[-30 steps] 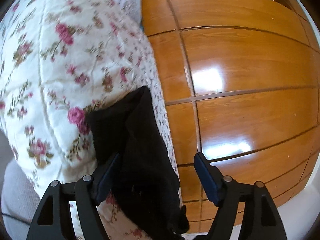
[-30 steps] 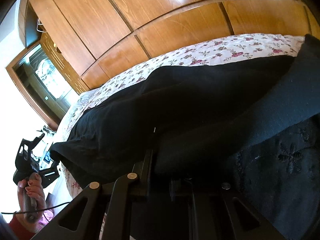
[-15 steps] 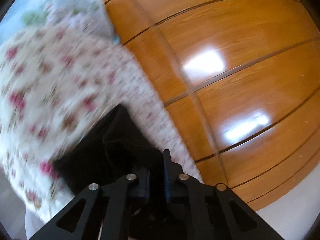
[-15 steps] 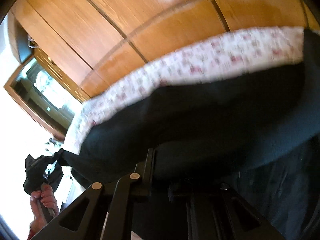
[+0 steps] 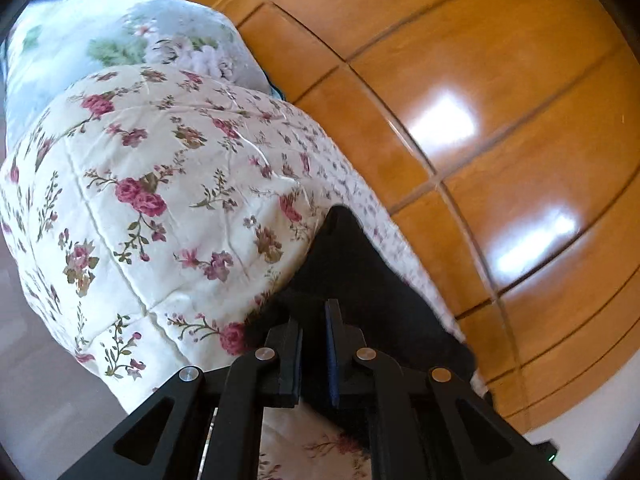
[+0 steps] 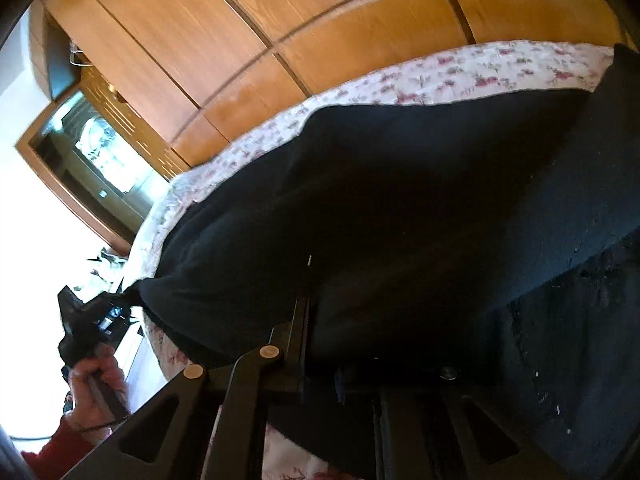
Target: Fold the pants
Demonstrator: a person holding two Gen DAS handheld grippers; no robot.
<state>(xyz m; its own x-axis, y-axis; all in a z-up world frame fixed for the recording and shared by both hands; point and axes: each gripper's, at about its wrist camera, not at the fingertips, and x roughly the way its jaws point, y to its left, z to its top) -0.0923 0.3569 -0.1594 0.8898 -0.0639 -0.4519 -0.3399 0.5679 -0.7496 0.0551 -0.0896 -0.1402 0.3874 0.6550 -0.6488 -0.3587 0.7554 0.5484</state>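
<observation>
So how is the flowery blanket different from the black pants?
The flowery blanket is cream with pink roses and quilted; the black pants are plain and dark. The blanket lies spread underneath, ungripped, while the pants lie on top, pinched by the left gripper and right gripper. Both are soft cloth on the bed.

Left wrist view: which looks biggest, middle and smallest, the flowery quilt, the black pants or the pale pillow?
1. Quilt, biggest.
2. Pants and pillow look about alike; the pants are nearer and partly hidden by the left gripper, so no ranking.
</observation>
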